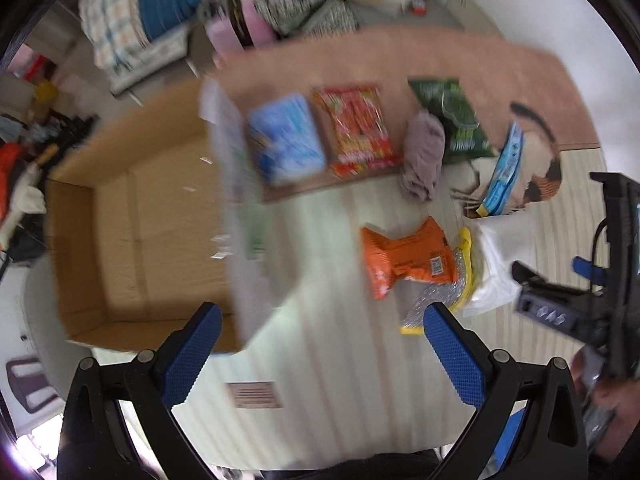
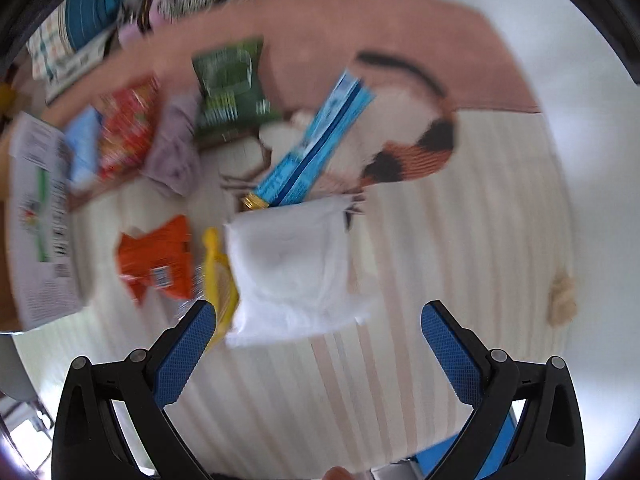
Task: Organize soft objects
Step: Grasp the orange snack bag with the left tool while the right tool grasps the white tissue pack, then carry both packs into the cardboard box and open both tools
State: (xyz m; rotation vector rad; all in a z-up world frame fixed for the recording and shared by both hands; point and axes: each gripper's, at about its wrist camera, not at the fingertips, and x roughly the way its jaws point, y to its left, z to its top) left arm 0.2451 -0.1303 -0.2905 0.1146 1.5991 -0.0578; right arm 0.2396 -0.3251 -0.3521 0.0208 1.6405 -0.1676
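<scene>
Soft packs lie on a striped rug. In the left wrist view an orange pack (image 1: 408, 262) lies beside a yellow-edged bubble mailer (image 1: 440, 300) and a white bag (image 1: 496, 264). Beyond lie a blue pack (image 1: 286, 138), a red pack (image 1: 358, 128), a grey cloth (image 1: 423, 156), a green bag (image 1: 456, 120) and a light-blue pouch (image 1: 505, 168). An open cardboard box (image 1: 136, 232) stands left. My left gripper (image 1: 322, 340) is open and empty above the rug. My right gripper (image 2: 318, 338) is open and empty, just short of the white bag (image 2: 296, 268). The orange pack (image 2: 158, 258) lies to its left.
The box's white flap (image 1: 244, 220) stands up between box and packs. A pink rug (image 1: 400, 60) lies beyond, with clutter and folded bedding (image 1: 132, 20) at the back left. A cat-shaped mat (image 2: 404, 144) lies under the light-blue pouch (image 2: 316, 148). The right gripper's body (image 1: 600, 280) shows at the right.
</scene>
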